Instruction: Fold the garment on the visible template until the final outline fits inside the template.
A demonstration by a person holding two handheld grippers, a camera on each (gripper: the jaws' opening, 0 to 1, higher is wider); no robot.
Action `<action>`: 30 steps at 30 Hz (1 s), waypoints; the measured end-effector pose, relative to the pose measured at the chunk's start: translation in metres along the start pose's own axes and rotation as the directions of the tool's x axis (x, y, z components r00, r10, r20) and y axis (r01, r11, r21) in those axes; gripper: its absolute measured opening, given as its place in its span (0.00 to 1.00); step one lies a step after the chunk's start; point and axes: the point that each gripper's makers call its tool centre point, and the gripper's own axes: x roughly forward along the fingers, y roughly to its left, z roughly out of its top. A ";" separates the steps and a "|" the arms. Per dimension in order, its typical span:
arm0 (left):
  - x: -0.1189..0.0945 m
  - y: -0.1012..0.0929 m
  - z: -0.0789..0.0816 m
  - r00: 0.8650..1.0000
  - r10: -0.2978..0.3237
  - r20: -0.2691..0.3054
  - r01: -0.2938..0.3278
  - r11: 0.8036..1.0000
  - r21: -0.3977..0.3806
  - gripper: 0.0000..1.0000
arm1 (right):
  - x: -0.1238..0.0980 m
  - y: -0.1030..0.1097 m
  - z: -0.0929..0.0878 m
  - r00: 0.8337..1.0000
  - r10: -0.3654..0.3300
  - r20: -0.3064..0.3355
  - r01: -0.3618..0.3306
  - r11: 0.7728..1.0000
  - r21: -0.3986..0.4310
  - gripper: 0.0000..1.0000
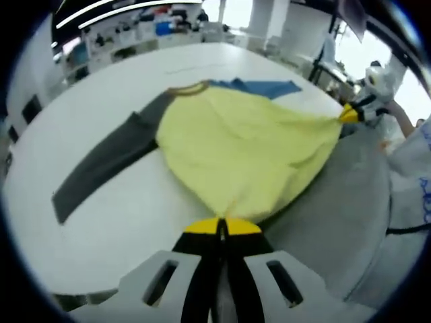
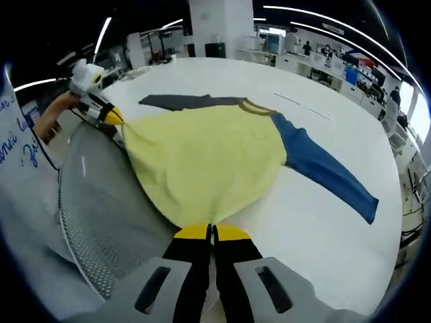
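Spread across a white table point(image 1: 135, 202): a long-sleeved shirt point(image 1: 249, 151) with a yellow body, a dark grey sleeve point(image 1: 101, 165) and a blue sleeve point(image 2: 323, 168), neck end toward the far side. Grey sleeve stretched flat toward one table edge in the left gripper view, blue sleeve stretched the opposite way in the right gripper view, reaching near the table's edge. Hem end lifted and pulled taut into two points over the near edge. Left gripper point(image 1: 221, 225), yellow tips pressed together, pinching one hem corner where the yellow cloth narrows to a point; the same gripper seen from the right gripper view point(image 2: 111, 116), held by a bare hand point(image 2: 54, 118), cloth fanning out from its tip. Right gripper point(image 2: 211, 232), yellow tips likewise closed, pinching the other hem corner; seen in the left gripper view point(image 1: 350, 113) at the far end of the stretched hem. Beneath the hem, along the near table edge, a grey rounded mat point(image 2: 101, 222) with a fine dotted texture, its curved rim showing beside the white surface. Blurred workshop benches and ceiling strip lights beyond the table.
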 end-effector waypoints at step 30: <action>0.025 0.004 -0.027 0.994 -0.003 -0.113 0.002 1.000 -0.003 0.00 | 0.010 0.005 -0.021 0.997 0.025 -0.077 -0.026 1.000 -0.012 0.03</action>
